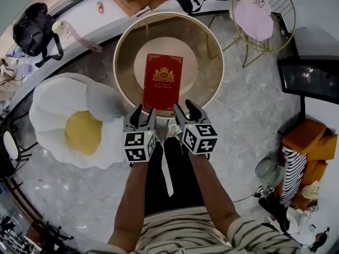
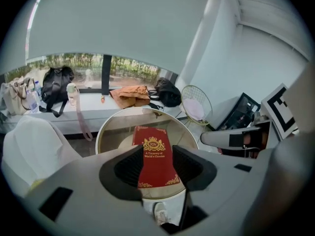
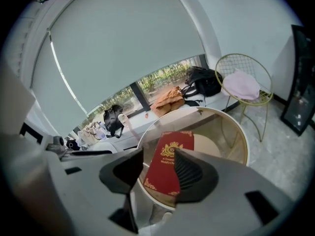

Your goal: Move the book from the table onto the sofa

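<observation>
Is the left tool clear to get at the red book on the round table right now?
Probably yes. The red book lies flat and alone on the table; the left tool hovers just short of its near edge, jaws apart and empty, with nothing between them.

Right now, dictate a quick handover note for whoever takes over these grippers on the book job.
Left gripper: open, empty, at the book's near edge.
Right gripper: open, empty, right beside the left one.
Red book: lies flat on the round table, not gripped.
Done: nothing moved yet.
Left: grip the book, lift it, and carry it to the white egg-shaped seat on the left, probably the sofa.
</observation>
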Available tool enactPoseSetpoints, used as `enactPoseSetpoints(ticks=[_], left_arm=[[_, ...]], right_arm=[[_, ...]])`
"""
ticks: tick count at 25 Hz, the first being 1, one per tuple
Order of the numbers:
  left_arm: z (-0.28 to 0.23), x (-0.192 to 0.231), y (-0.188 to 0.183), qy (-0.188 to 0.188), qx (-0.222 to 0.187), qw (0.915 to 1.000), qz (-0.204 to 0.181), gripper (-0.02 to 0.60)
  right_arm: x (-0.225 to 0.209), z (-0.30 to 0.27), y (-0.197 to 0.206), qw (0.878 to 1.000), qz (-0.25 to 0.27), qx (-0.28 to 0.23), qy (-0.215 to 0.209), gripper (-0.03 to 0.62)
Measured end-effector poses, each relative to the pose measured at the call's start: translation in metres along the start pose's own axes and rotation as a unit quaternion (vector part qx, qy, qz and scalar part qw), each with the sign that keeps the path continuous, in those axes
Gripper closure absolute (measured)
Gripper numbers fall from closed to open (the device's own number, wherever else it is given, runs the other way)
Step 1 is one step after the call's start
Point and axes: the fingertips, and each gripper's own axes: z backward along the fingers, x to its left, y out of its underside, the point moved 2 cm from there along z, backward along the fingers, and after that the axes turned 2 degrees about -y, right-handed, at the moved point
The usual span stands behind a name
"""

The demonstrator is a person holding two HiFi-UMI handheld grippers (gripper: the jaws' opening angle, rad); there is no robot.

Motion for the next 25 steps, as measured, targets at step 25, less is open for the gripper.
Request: enactPoseSetpoints(ticks=[25], left_arm=[[-0.099, 0.046, 0.08, 0.023, 0.093, 0.9934, 0.063, 0.265]], right_arm=[[-0.057, -0.093, 0.092, 0.99, -0.099, 0.097, 0.008, 0.264]])
